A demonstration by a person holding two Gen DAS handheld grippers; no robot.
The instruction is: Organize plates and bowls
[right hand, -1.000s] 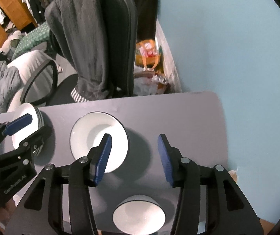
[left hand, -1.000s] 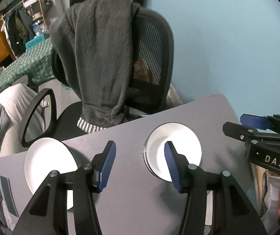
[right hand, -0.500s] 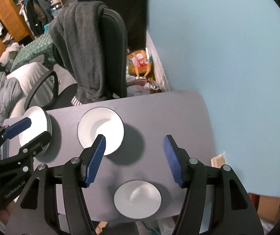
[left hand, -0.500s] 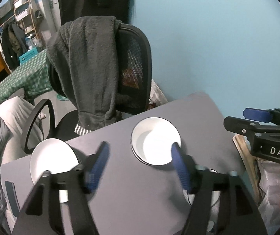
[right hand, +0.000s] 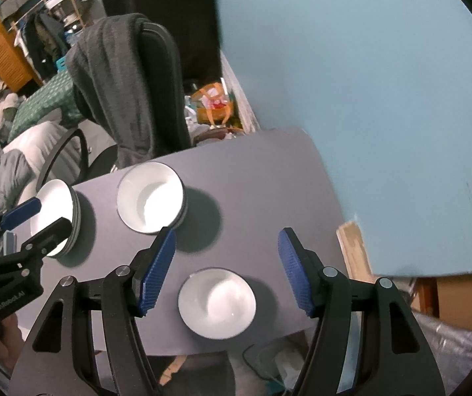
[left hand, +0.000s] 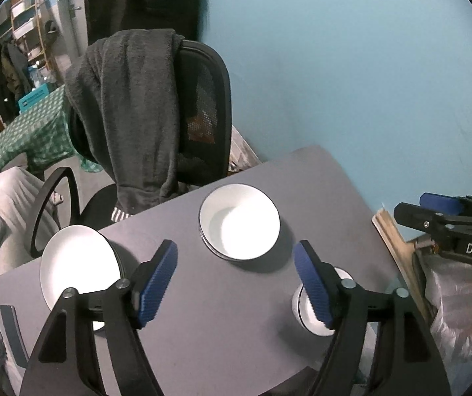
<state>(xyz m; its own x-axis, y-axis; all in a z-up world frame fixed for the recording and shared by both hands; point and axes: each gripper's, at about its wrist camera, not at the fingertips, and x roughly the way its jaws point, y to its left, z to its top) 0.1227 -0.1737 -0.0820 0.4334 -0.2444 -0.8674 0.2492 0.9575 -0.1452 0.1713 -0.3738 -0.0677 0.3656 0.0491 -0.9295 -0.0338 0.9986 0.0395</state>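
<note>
We hold the left gripper (left hand: 236, 279) and right gripper (right hand: 226, 267) wide open and empty above the table (right hand: 269, 178); the bowls (right hand: 150, 198) and small bowl (right hand: 217, 302) face upward, with the plates (left hand: 77, 272) at lower left.

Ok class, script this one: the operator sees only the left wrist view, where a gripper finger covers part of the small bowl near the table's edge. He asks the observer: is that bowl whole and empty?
Observer: Yes. The right wrist view shows the small bowl whole, white and empty.
Operator: Is the right gripper open?
Observer: The right gripper has its jaws wide apart, holding nothing.
Operator: Is the far left dish single?
Observer: No. The plate stack shows several rims along its side.
</note>
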